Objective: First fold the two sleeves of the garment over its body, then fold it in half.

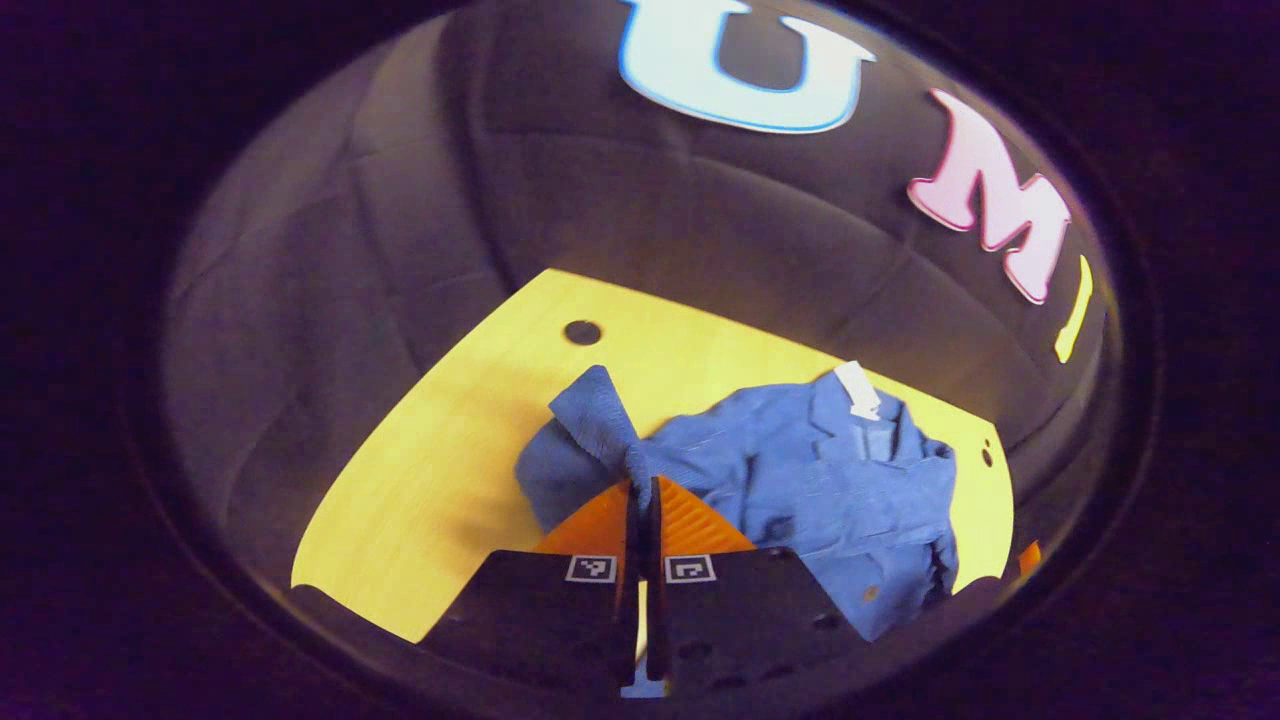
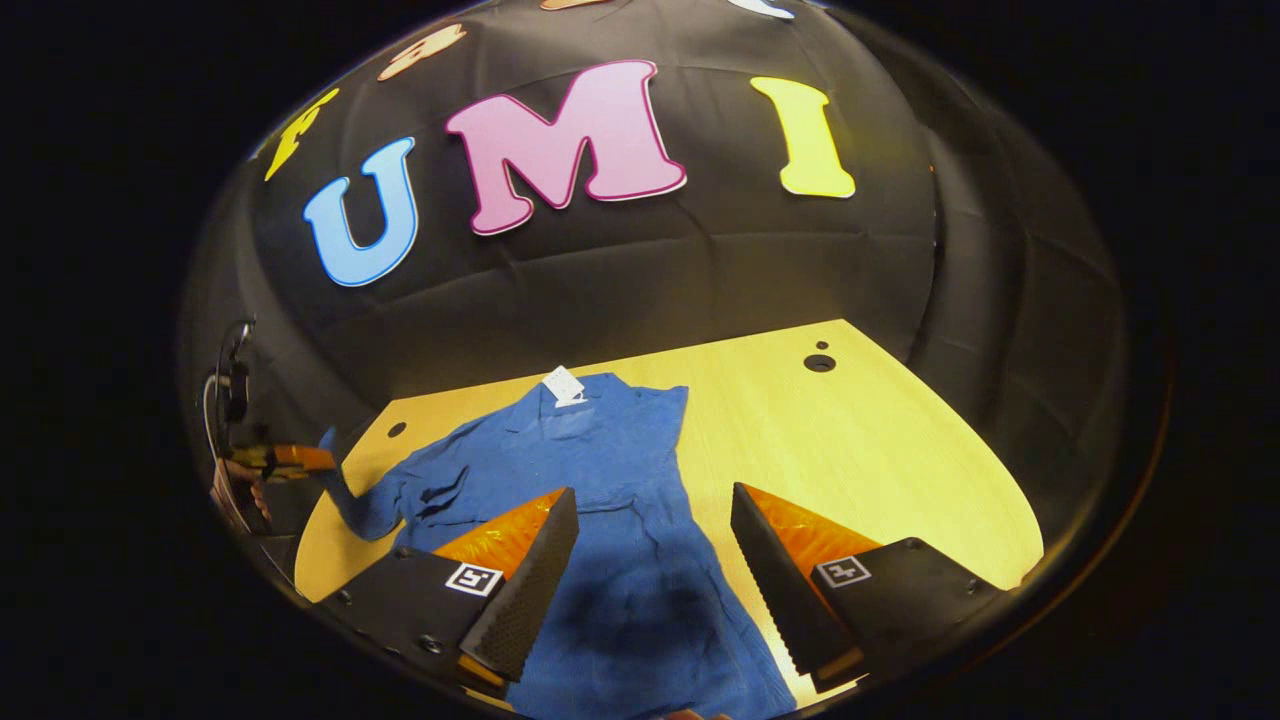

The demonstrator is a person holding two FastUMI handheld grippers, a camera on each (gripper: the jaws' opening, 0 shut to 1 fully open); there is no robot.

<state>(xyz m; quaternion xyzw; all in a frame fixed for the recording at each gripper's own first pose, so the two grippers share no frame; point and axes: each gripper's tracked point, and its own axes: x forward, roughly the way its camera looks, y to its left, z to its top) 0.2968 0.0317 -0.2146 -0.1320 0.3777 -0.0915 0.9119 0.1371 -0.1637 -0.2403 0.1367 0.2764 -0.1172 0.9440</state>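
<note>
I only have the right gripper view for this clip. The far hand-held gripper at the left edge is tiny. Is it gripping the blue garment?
Observer: Yes. In the left gripper view the left hand-held gripper is shut on the sleeve.
Operator: Is that sleeve lying flat?
Observer: No, it is bunched and raised above the table.
Operator: Anything on the garment's front?
Observer: A button shows on the blue garment.

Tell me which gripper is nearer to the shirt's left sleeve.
Left. The left gripper is shut on the sleeve, lifting it off the table. The right gripper hangs open above the shirt body, apart from that sleeve.
</note>
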